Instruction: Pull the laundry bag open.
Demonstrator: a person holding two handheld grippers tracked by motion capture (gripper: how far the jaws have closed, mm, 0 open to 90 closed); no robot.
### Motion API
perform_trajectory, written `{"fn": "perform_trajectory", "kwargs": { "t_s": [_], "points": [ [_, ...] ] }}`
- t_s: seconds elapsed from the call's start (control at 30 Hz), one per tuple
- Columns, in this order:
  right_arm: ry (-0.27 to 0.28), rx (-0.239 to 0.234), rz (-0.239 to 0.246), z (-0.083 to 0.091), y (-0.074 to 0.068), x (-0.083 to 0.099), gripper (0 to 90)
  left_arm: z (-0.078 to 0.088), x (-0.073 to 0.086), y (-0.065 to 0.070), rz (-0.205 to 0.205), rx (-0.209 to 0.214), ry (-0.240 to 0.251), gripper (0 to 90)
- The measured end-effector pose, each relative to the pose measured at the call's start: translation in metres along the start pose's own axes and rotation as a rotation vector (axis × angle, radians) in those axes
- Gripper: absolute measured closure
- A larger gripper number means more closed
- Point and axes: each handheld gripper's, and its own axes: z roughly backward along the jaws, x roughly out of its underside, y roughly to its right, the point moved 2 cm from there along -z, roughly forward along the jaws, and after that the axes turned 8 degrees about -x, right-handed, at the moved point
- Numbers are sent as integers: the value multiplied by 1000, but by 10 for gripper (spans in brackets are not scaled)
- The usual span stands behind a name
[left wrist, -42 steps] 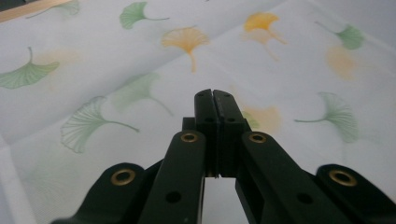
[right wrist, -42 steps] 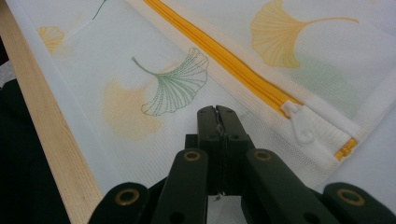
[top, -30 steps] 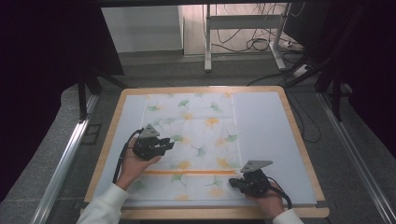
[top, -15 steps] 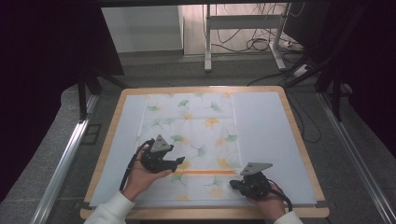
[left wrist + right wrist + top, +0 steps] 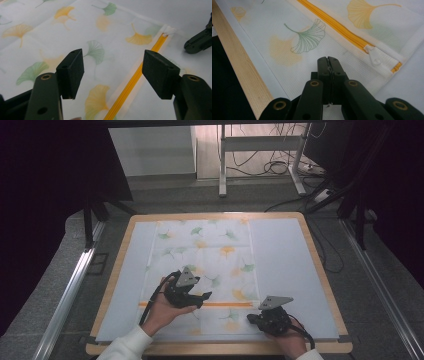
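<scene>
Since the earlier frame, my left tool has shifted toward me to the orange zipper of the ginkgo-print mesh bag, while my right tool has stayed put. Left tool: jaws wide apart, holding nothing, zipper running between them. Right tool: jaws pressed together, empty, over the bag's near right corner, near the white zipper pull. Bag lies flat on the white-covered surface.

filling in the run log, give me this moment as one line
left gripper: open above orange zipper | right gripper: shut, on white mesh ginkgo-print bag near white zipper pull | zipper: closed
</scene>
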Motion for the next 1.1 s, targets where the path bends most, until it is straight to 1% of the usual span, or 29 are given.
{"fn": "perform_trajectory", "kwargs": {
  "t_s": [0.07, 0.13, 0.17, 0.37, 0.47, 0.57, 0.6, 0.83, 0.93, 1.1],
  "points": [
    [1, 6, 0, 0, -1, 0, 884, -1, -4, 5, -9, 14, 7, 336],
    [-1, 11, 3, 1, -1, 1, 884, -1, -6, 11, -28, 15, 16, 342],
    [-1, 12, 2, 1, -1, 1, 884, -2, -7, 13, -31, 21, 17, 343],
    [5, 13, -5, 2, -1, 3, 883, -9, -11, 20, -47, 39, 10, 350],
    [6, 10, -5, 2, 0, 3, 883, -15, -14, 26, -56, 44, 3, 371],
    [7, 16, -15, 4, -1, 5, 881, -21, -17, 30, -63, 56, 3, 391],
    [7, 20, -10, 5, -1, 5, 880, -23, -18, 32, -67, 60, 2, 393],
    [7, 24, -30, 8, -1, 8, 881, -40, -23, 44, -105, 94, -15, 397],
    [8, 21, -29, 9, 0, 9, 881, -47, -25, 49, -114, 107, -20, 399],
    [6, 20, -28, 9, 0, 9, 881, -57, -28, 57, -144, 121, -34, 395]
  ]
}}
